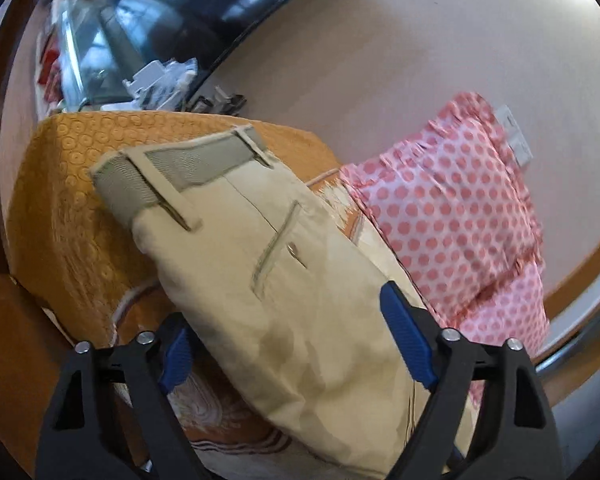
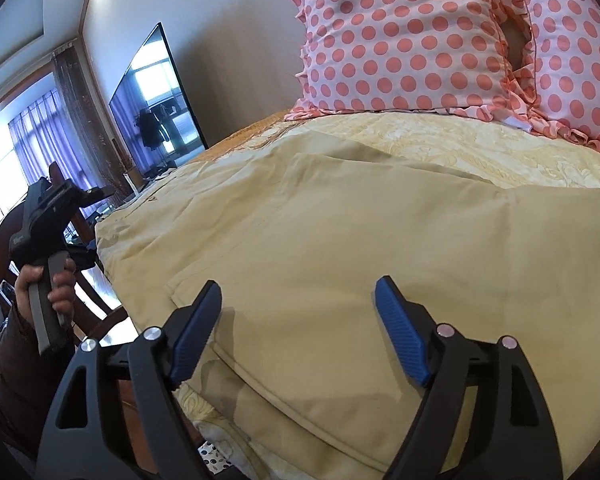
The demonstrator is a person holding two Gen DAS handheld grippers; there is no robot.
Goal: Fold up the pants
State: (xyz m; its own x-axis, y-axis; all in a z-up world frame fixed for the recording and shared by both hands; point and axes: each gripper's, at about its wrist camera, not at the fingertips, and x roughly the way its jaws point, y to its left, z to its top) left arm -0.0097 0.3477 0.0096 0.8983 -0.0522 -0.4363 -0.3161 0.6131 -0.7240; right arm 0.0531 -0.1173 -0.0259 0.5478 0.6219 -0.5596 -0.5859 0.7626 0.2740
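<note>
Beige pants (image 1: 268,280) lie folded on the bed, waistband with belt loops at the far end and a back pocket facing up. My left gripper (image 1: 288,332) is open, its blue fingers (image 1: 406,336) straddling the near part of the pants. In the right wrist view the pants (image 2: 360,240) spread flat across the bed, a folded edge near the fingers. My right gripper (image 2: 300,328) is open and empty just above the fabric. The left gripper's body (image 2: 48,216) shows at the left, held in a hand.
An orange and cream patterned bedspread (image 1: 72,208) covers the bed. Pink polka-dot pillows (image 2: 400,40) stand at the head, also seen in the left wrist view (image 1: 452,208). A dark TV (image 2: 156,96) hangs on the wall. A wooden chair (image 2: 96,292) stands beside the bed.
</note>
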